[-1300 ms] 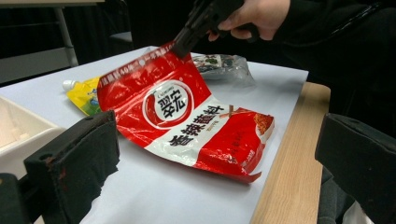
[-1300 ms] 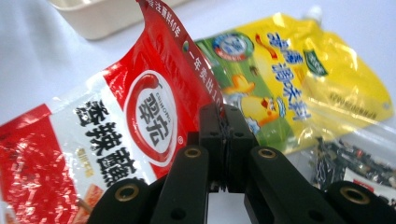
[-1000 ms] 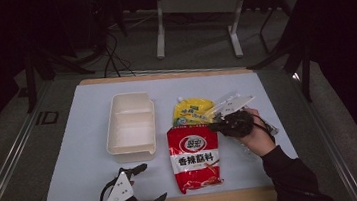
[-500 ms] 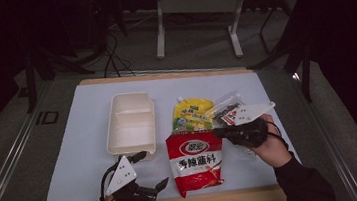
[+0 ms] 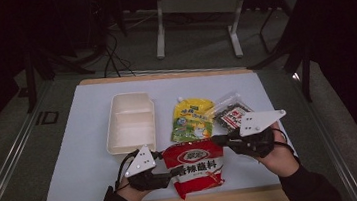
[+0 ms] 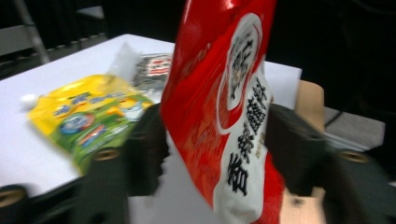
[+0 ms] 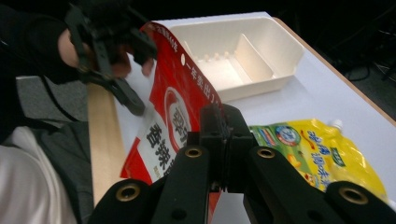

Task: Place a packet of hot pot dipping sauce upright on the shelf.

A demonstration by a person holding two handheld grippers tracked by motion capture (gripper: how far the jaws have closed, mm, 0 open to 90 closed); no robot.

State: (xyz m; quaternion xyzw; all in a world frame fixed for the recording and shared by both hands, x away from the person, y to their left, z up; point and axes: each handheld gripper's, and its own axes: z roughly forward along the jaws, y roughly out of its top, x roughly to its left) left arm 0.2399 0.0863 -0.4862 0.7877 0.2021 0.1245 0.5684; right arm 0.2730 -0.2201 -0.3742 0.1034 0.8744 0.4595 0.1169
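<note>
The red pouch [image 5: 197,171] with white panels and black characters is sitting at the near edge of the tabletop [image 5: 82,156], between the 2 grippers. The left gripper [image 5: 160,176] is reaching in from the pouch's left side; in the left gripper view the red pouch [image 6: 224,107] is standing between its 2 black jaws, which are spread wide with a gap showing on each side of the pouch, so they are not pinching it. The right gripper [image 5: 219,140] is meeting the pouch's top right corner, and in the right gripper view its jaws are pressed together on the pouch's edge [image 7: 173,116], gripping it. Beyond the pouch a yellow and green spouted pouch [image 5: 192,119] is lying flat, with a clear packet of dark contents [image 5: 230,112] just beside it to the right. A white 2-compartment tray [image 5: 131,121] is resting to the left of the yellow pouch.
</note>
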